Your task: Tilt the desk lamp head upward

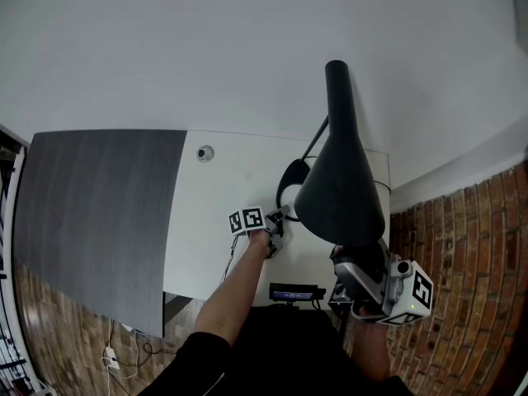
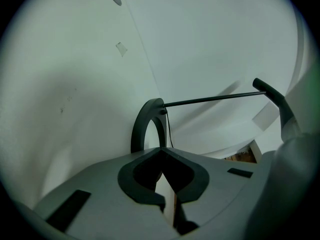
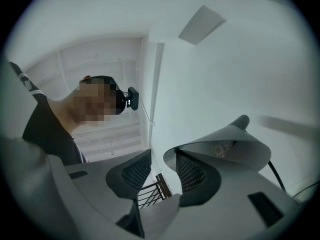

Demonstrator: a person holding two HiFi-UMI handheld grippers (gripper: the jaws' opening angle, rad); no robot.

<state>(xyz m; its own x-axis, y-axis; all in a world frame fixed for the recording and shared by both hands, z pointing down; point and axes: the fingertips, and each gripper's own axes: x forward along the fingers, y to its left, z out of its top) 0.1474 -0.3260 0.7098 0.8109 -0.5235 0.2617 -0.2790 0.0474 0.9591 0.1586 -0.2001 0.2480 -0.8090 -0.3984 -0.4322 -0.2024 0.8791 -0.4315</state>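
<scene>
A black desk lamp stands on the white table (image 1: 223,188). Its cone-shaped head (image 1: 340,180) hangs wide end toward me, on a thin rod (image 2: 215,100) that rises from a ring-shaped base (image 1: 292,181). My left gripper (image 1: 280,219) is shut, its tips (image 2: 161,149) meeting right at the foot of the ring (image 2: 146,121); whether they pinch it is hidden. My right gripper (image 1: 359,262) sits under the head's wide rim, jaws hidden there. In the right gripper view it (image 3: 163,156) is open and points up, with the shade (image 3: 225,141) just above its right jaw and nothing between the jaws.
A dark grey panel (image 1: 99,213) adjoins the table on the left. A round grommet (image 1: 205,153) sits in the tabletop. A small device with a lit screen (image 1: 295,291) lies at the near edge. Brick floor (image 1: 470,238) lies to the right, cables (image 1: 111,357) at lower left.
</scene>
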